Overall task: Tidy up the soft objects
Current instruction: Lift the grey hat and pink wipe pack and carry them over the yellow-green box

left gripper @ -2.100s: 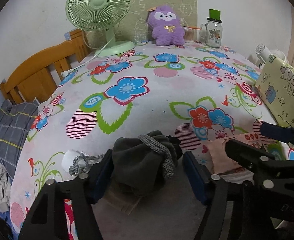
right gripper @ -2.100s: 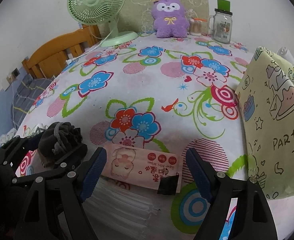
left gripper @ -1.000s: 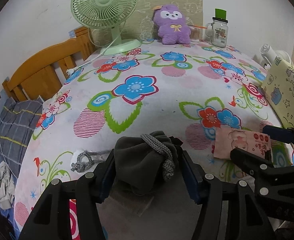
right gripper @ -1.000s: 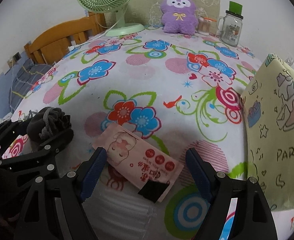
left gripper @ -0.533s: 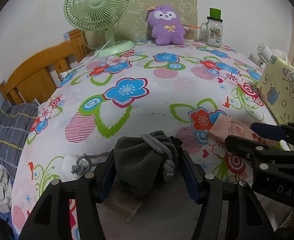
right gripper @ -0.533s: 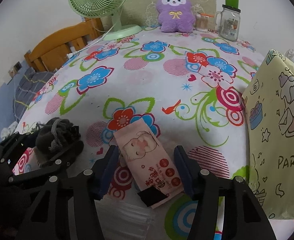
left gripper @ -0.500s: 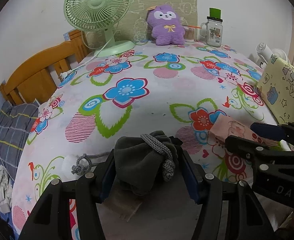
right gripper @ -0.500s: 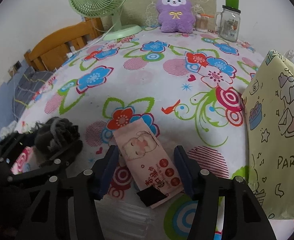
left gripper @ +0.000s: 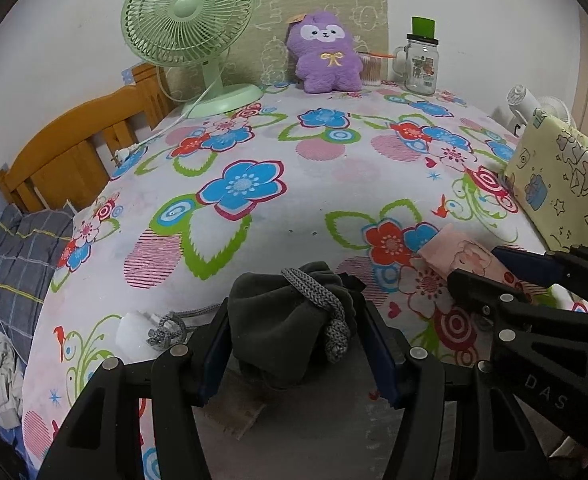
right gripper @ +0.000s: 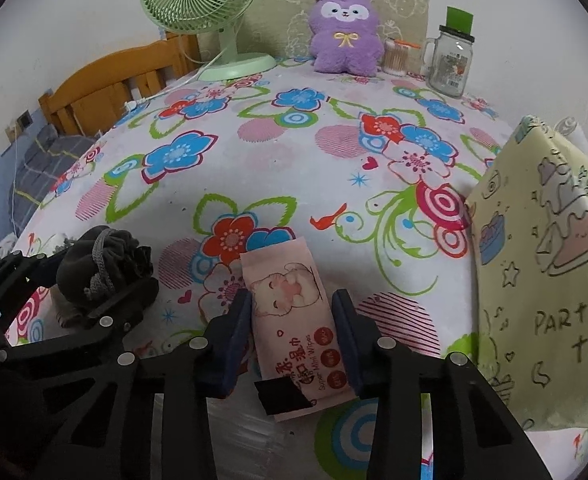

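Wipes pack, the pink soft packet with the cartoon animal on it, lies flat on the flowered tablecloth right between the fingers of my right gripper, and that is the relation I am steering by: its long axis runs away from me, nearly in line with the gripper's own pointing direction and slightly tilted, so the pads are meeting its two long edges across the narrow width. The right jaws are closing now, with the pack between them; both blue pads look to be at its edges, though I cannot tell how firmly they press. My left gripper is clamped on the dark grey drawstring pouch, its pads squeezing the fabric on both sides while the knotted cord drapes over the front. From the left wrist view, the right gripper sits just to the right of the pouch, the pack's far end poking out beyond its fingers. The right hand is plainly the nearer one to the pack; the left is already occupied. I judge the yellow party bag, standing near on the right, a likely destination, so I would finish the squeeze before lifting towards it.
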Demonstrator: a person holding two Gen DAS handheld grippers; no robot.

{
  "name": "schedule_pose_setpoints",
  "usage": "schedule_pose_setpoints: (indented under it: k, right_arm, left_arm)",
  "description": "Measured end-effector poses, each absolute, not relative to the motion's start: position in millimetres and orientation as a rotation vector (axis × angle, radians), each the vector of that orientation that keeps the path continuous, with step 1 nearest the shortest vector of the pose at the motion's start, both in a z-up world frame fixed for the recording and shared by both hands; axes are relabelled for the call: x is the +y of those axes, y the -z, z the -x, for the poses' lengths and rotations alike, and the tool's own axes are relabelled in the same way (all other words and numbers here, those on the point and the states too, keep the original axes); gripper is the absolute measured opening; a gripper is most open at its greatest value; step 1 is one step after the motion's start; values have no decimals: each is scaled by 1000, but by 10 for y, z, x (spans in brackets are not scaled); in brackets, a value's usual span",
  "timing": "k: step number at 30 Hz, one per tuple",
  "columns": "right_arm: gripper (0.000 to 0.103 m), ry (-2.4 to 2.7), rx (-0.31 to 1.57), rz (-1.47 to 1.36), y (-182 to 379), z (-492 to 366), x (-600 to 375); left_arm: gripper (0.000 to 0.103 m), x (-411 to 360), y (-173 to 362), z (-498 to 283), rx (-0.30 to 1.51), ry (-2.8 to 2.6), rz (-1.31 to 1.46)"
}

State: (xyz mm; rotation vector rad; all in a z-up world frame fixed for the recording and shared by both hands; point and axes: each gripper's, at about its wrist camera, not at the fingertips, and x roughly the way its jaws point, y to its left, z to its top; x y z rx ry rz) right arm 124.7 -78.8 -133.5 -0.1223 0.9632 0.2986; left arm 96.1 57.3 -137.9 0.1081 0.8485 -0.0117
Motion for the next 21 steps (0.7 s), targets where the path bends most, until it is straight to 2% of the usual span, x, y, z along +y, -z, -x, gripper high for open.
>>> schedule_pose_setpoints:
  k: [21]
  right_arm:
    - [44,-232,861,86,911,-944,-1085]
  left_arm:
    - [61,279,1037,-727,754,40,-123]
